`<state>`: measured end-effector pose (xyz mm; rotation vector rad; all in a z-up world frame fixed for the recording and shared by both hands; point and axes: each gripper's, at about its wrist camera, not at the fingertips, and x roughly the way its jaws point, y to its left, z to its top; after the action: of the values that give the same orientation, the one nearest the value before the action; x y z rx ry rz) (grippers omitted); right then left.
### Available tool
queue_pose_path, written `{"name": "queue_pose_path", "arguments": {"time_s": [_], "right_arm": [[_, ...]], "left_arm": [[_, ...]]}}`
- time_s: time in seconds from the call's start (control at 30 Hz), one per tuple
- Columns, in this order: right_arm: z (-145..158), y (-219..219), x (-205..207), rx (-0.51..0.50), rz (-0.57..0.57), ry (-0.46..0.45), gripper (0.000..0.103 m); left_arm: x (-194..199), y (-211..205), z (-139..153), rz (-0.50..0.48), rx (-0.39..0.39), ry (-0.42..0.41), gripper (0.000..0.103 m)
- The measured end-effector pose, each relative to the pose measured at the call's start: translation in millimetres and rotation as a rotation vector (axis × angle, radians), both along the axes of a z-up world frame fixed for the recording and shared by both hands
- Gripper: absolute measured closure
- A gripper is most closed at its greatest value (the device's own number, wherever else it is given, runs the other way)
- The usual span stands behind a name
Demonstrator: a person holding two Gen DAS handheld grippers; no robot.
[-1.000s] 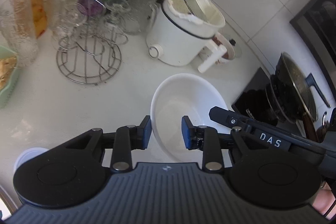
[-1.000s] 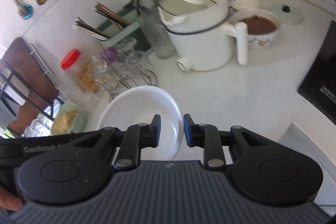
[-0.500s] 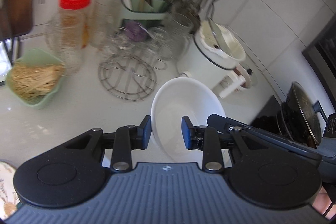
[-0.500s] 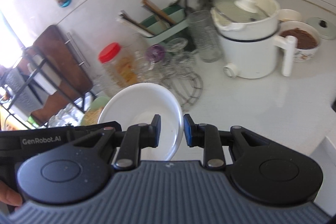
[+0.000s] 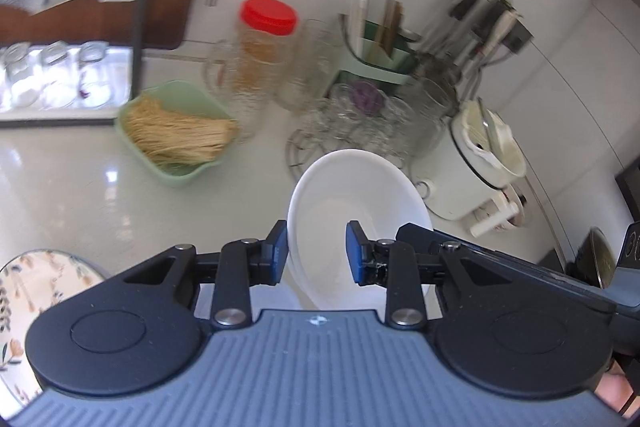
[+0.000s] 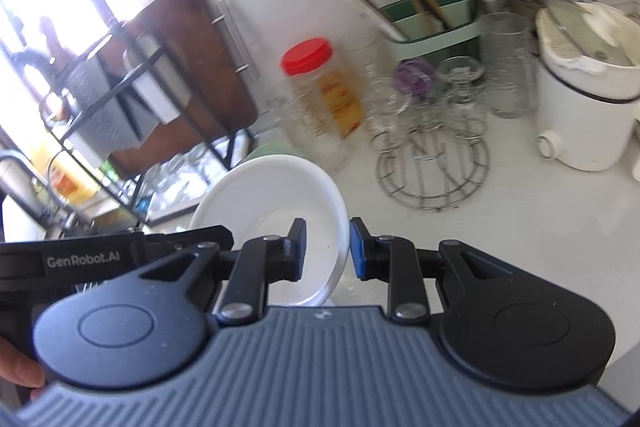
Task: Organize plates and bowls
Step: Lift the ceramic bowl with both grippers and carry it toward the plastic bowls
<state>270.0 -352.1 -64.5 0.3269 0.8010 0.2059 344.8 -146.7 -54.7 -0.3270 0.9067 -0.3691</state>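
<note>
A white bowl [image 5: 352, 195] is held in the air between both grippers, above the white counter. My left gripper [image 5: 317, 250] is shut on its left rim. My right gripper [image 6: 327, 247] is shut on its right rim; the bowl also shows in the right wrist view [image 6: 272, 203]. A floral plate [image 5: 36, 291] lies at the lower left in the left wrist view.
A green dish of dry noodles [image 5: 176, 131], a red-lidded jar [image 5: 264, 55], glasses on a wire rack [image 6: 432, 163], a green utensil holder [image 6: 432, 23] and a white cooker pot [image 6: 588, 91] stand along the back. A dark metal shelf rack [image 6: 100, 107] stands at the left.
Both grippers have carried the bowl to the left along the counter and somewhat higher. The cooker has slid to the right of view; the noodle dish, shelf rack and floral plate have come into sight.
</note>
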Motion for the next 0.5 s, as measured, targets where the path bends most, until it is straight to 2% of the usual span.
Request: {"name": "queue_pose_path", "arguments": {"time_s": [0.23,0.5], "right_arm": [[-10.6,21.4,8.6,-0.012,0.072,0.047,0.076],[-33.6,34.3,16.7,-0.046,0.125,0.138,0.076]], "left_arm": [[-3.4,24.3,-13.1,0.07,-0.004,0.04,0.069],[0.5,34.8,-40.8,0.098,0.006,0.114,0.069]]}}
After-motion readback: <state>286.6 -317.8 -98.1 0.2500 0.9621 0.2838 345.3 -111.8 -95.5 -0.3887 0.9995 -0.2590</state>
